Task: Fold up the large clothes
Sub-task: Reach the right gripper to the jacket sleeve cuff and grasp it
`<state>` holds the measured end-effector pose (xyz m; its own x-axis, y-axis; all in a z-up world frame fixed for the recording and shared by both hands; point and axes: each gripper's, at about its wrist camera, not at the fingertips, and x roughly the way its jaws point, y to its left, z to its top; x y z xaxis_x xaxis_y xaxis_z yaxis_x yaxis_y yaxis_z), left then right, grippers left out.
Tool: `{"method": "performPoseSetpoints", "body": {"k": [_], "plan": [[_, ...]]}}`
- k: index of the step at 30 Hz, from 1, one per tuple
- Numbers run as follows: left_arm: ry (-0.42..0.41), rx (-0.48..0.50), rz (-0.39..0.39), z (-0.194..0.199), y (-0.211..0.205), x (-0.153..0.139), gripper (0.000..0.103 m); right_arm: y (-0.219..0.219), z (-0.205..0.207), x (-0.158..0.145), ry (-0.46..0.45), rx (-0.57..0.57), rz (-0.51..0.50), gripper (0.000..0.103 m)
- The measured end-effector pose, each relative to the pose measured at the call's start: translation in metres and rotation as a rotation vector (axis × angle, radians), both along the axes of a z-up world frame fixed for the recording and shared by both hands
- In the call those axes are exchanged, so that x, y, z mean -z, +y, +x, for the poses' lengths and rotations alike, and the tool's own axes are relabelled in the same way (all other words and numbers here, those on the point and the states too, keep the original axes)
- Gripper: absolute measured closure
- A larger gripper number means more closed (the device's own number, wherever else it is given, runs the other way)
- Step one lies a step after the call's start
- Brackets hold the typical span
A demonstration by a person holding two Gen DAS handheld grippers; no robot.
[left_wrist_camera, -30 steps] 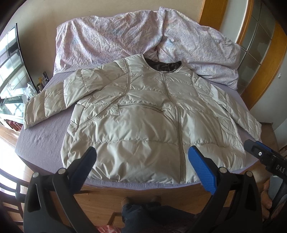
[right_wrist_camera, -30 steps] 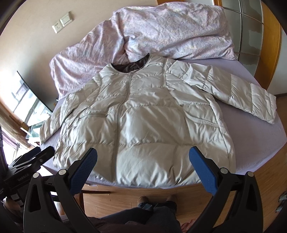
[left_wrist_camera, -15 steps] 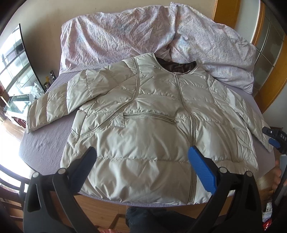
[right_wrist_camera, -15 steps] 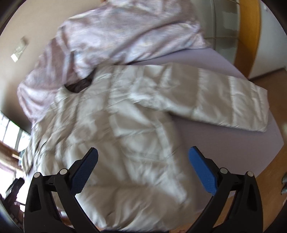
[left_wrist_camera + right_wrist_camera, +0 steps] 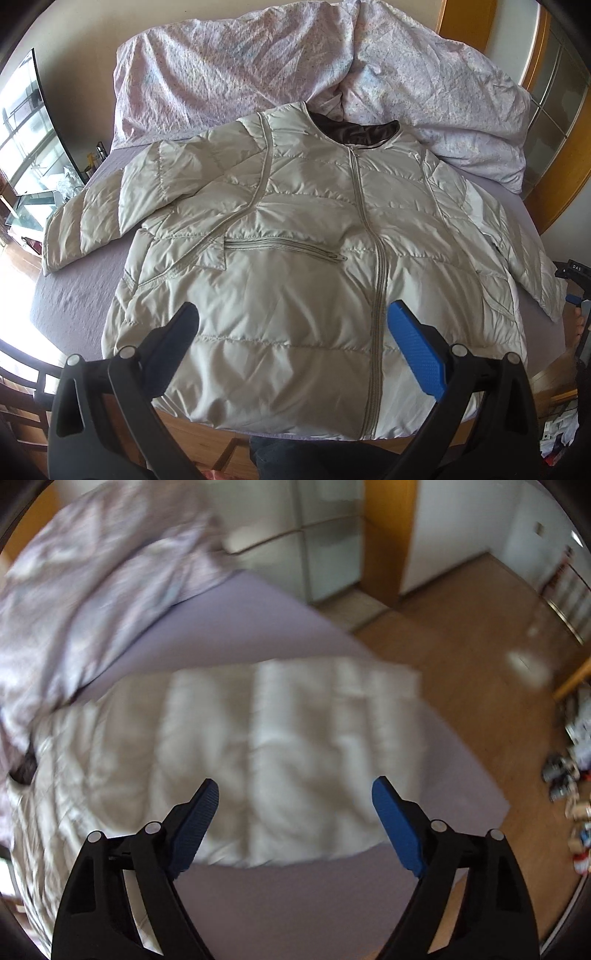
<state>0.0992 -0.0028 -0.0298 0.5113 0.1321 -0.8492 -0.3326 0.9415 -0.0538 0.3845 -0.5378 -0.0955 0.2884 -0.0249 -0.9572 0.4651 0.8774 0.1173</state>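
Jacket (image 5: 295, 266) flat, sleeve (image 5: 295, 746) near bed edge (image 5: 476, 775); left tongs (image 5: 291, 347) wide, right tongs (image 5: 295, 812) narrowing, empty

Bare purple sheet (image 5: 280, 897) lies free below the jacket's right sleeve (image 5: 295, 753); the crumpled duvet (image 5: 258, 70) blocks the bed's far end beyond the collar; the bedside wooden floor (image 5: 461, 657) lies clear.

The jacket (image 5: 295, 295) is a pale, glossy grey-beige with quilted stitch lines, a zip of the same shade and a dark brown lining at the neck. It lies on a bed sheet (image 5: 66, 302) of plain lilac. Behind it the duvet (image 5: 229, 74) is pinkish-white with a fine speckled print. The left tongs (image 5: 291, 332) and right tongs (image 5: 293, 805) are black with ribbed blue pads — the floor (image 5: 461, 657) is warm honey-coloured wood.
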Motion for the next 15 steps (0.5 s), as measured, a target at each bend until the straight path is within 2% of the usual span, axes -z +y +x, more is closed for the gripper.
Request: {"method": "performPoseSetpoints", "body": {"k": [6, 10, 15], "plan": [[0.014, 0.005, 0.012, 0.005, -0.011, 0.001, 0.002, -0.036, 0.009, 0.022, 0.053, 0.076, 0.020, 0.025], [0.015, 0.002, 0.016, 0.006, -0.013, 0.001, 0.002, -0.049, 0.012, 0.035, 0.080, 0.090, 0.073, 0.041], [0.019, -0.002, 0.013, 0.010, -0.008, 0.002, 0.002, -0.056, 0.010, 0.047, 0.091, 0.101, 0.113, 0.050]]}}
